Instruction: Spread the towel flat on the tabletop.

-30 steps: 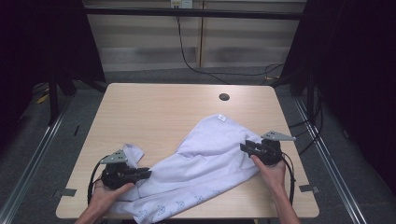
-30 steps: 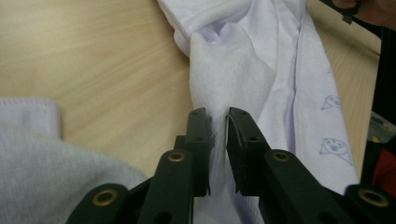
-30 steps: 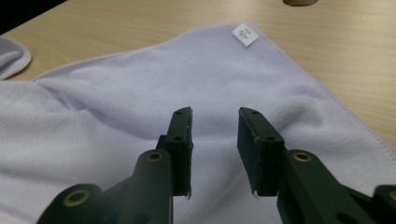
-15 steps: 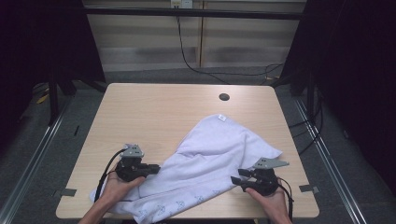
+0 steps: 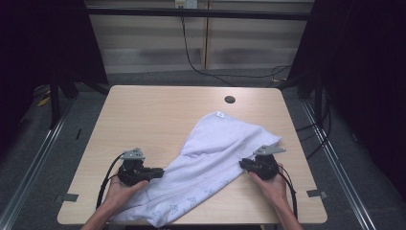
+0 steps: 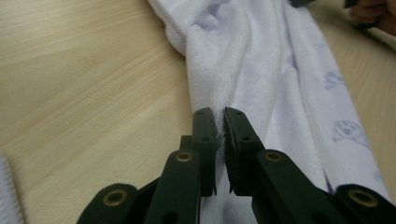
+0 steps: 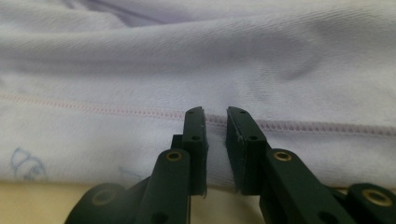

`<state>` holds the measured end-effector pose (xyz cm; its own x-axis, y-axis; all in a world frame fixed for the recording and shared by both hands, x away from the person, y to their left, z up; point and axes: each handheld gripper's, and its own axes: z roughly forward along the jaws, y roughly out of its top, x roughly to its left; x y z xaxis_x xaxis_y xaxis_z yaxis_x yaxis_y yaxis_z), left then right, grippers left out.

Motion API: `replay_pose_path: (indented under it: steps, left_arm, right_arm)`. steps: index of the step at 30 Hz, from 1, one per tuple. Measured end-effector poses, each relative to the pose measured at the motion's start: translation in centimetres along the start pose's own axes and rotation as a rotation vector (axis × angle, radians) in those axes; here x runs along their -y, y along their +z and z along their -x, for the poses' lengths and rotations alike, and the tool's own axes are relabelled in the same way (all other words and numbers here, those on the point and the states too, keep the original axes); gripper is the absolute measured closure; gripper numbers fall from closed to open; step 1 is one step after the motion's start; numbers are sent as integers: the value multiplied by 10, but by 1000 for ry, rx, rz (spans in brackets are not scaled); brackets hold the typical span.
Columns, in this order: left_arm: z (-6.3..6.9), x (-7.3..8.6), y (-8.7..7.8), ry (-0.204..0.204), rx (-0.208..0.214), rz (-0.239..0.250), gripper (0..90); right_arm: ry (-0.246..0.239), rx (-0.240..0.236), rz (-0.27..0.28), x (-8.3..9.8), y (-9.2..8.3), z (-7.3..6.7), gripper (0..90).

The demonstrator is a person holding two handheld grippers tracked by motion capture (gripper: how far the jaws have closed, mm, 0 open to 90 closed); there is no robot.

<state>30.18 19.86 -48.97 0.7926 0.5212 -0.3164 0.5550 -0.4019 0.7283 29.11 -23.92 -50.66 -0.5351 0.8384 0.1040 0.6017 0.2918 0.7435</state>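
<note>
So there's a white garment (image 5: 210, 158) with a faint little print spread diagonally across the wooden table (image 5: 153, 120), running from the lower left of the high view up toward the centre right, where a small tag sits at its top corner. No bins or boxes anywhere on the table, just the cloth, plus a dark round hole (image 5: 230, 99) in the tabletop near the upper middle.

The left gripper (image 5: 152, 172) sits at the lower left of the high view, on the garment's left edge. In the left gripper view its jaws are nearly together with a thin fold of white fabric pinched between them (image 6: 219, 128), so it's got hold of the cloth. They eased a hair wider just now but the fabric is clamped in there.

The right gripper (image 5: 245, 165) is at the lower right, up against the garment's right edge. Its jaws have just been closing, and in the right gripper view (image 7: 215, 116) they stand a narrow gap apart with the hemmed edge running between them. Can't tell whether the pads actually press on it.
</note>
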Motion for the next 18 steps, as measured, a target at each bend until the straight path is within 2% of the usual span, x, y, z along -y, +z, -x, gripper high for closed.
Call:
replay_pose_path:
  steps: [3,6,8,10,11,12,15,16,18]
  left_arm:
    - [4,0,3,8,8,-9,794]
    - [5,1,4,7,15,-6,779]
    - [5,0,2,9,16,-2,756]
    - [2,0,-1,0,16,11,728]
    - [1,0,-2,-1,23,13,707]
    - [1,0,-3,4,11,13,688]
    - [-2,1,0,1,-2,-5,659]
    - [-1,1,3,5,2,-15,664]
    - [1,0,7,26,11,-39,765]
  right_arm:
    - [5,29,-1,-16,17,10,776]
    - [32,36,12,-28,32,19,761]
    - [47,29,20,-34,38,21,677]
    - [60,28,45,-37,36,17,647]
    - [49,15,59,-38,32,12,632]
    - [38,-1,80,-39,28,5,626]
    - [0,-108,92,-37,16,-22,605]
    - [-23,-139,75,-36,15,-32,597]
    - [-44,-218,59,-31,17,-55,596]
